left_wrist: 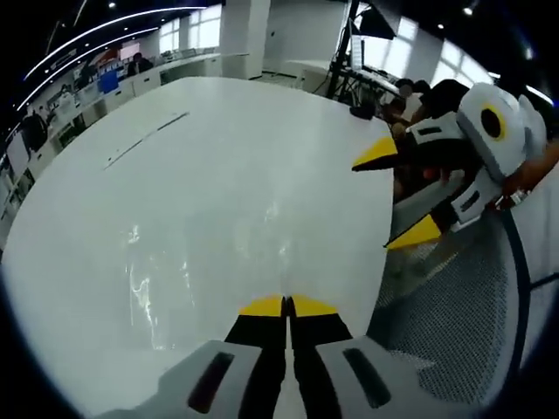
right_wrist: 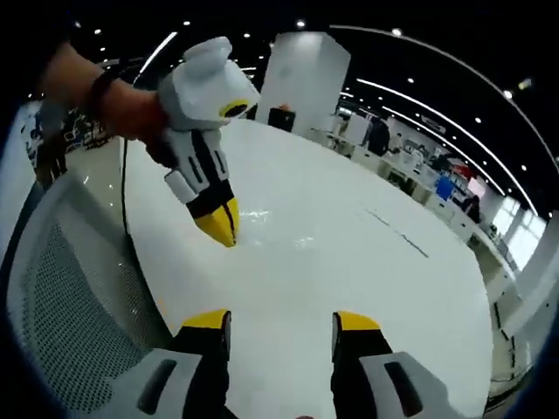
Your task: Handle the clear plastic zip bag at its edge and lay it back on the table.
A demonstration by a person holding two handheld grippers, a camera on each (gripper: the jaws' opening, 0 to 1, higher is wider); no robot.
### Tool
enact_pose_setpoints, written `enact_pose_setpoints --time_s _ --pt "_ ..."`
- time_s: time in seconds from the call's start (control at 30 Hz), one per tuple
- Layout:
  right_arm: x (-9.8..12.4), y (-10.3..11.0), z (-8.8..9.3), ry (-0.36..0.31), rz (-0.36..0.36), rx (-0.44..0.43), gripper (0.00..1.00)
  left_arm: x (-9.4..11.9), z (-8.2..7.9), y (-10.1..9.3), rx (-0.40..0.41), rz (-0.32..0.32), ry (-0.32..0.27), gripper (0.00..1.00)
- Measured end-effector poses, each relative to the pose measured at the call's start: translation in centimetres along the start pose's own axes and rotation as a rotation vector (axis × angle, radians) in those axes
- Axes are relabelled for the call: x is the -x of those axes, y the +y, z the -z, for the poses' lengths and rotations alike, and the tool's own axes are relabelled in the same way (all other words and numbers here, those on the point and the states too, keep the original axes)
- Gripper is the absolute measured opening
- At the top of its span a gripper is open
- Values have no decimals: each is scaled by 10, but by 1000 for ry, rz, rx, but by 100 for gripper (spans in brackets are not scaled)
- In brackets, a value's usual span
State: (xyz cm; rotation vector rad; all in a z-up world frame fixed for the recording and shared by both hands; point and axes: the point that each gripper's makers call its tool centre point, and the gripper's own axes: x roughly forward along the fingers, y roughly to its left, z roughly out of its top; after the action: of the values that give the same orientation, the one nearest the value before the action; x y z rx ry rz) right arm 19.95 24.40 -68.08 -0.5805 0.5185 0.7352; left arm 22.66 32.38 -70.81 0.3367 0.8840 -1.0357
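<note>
The clear zip bag [left_wrist: 175, 279] lies spread on the white table [left_wrist: 218, 131], showing mainly as glints and creases. My left gripper [left_wrist: 286, 305] is shut, and the bag's near edge runs in between its yellow tips. In the right gripper view the left gripper [right_wrist: 224, 229] points down at the table near its edge, with the bag's glints [right_wrist: 293, 237] just beyond it. My right gripper [right_wrist: 281, 323] stands open with nothing between its jaws. In the left gripper view the right gripper [left_wrist: 397, 194] hovers open off the table's right edge.
A grey mesh chair [left_wrist: 454, 323] stands against the table's edge, also seen as mesh [right_wrist: 79, 297] in the right gripper view. A thin strip [left_wrist: 144, 140] lies on the far part of the table. Office desks and people sit in the background.
</note>
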Motion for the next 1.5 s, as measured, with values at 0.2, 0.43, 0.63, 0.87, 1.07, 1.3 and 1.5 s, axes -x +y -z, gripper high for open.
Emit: enact_pose_setpoints --time_s 0.2,0.43,0.63,0.87,1.07,1.3,1.5 --pt "-4 4 -21 -7 -21 236 32 7 -3 -10 28 59 -11 0" --pt "-11 17 -30 2 -65 465 23 17 -6 -19 34 103 -3 0" --pt "-14 23 -38 -17 -74 569 18 21 -6 -29 61 145 3 0" --pt "-18 34 -44 -34 -108 627 15 25 -10 -41 81 200 16 0" --pt "-19 37 -45 -34 -112 684 5 31 -13 -45 118 254 15 0" --pt "-19 42 -47 -42 -115 730 3 33 -8 -43 142 280 31 0" --pt "-20 46 -47 -42 -129 773 3 34 -5 -46 161 302 39 0"
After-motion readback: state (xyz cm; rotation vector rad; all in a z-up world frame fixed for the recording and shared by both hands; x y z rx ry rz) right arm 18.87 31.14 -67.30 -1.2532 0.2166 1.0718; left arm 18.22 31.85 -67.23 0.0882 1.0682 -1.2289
